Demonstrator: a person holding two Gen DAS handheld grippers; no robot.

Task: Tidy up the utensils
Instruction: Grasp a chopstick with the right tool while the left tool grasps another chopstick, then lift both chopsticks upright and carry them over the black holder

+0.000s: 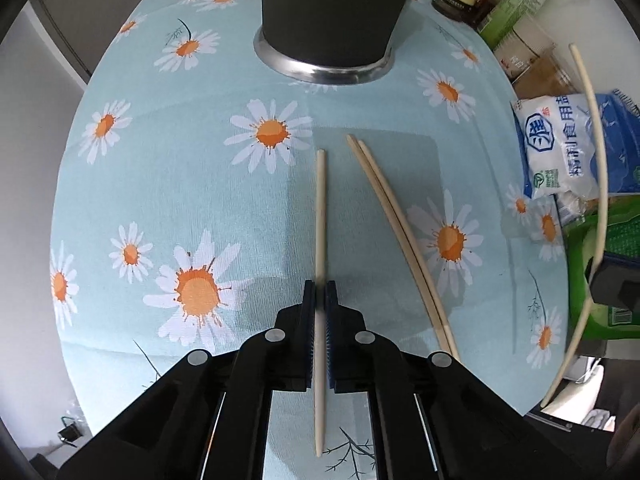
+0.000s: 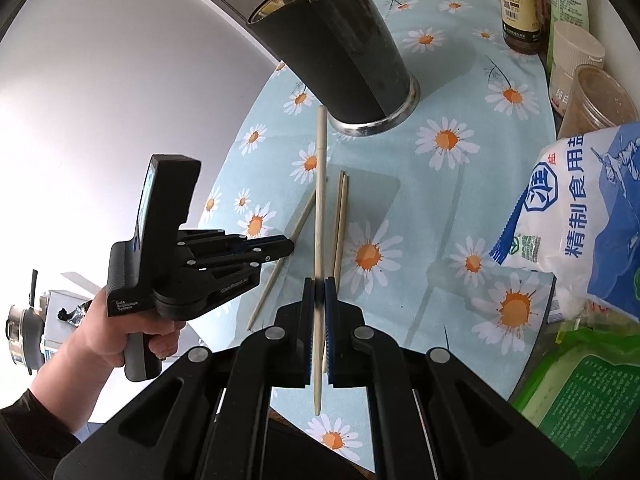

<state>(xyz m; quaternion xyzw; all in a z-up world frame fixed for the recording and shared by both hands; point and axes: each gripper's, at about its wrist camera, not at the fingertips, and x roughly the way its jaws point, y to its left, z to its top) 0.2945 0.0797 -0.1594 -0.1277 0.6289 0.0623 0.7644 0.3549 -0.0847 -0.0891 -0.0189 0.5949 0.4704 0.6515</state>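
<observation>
We grip pale wooden chopstick (image 1: 320, 216) in left gripper (image 1: 320, 292), another (image 2: 320, 200) in right gripper (image 2: 319, 288); next: drop into black metal-rimmed cup (image 2: 344, 52), 12 o'clock.

A: Where does the left wrist view look from?
B: Close above the surface (image 1: 168, 184), facing steeply down.
A: And the right?
B: Further back, tilted less. Both share the dark cup (image 1: 328, 20) (image 2: 344, 60) and the salt bag (image 1: 560, 144) (image 2: 580, 216).
</observation>
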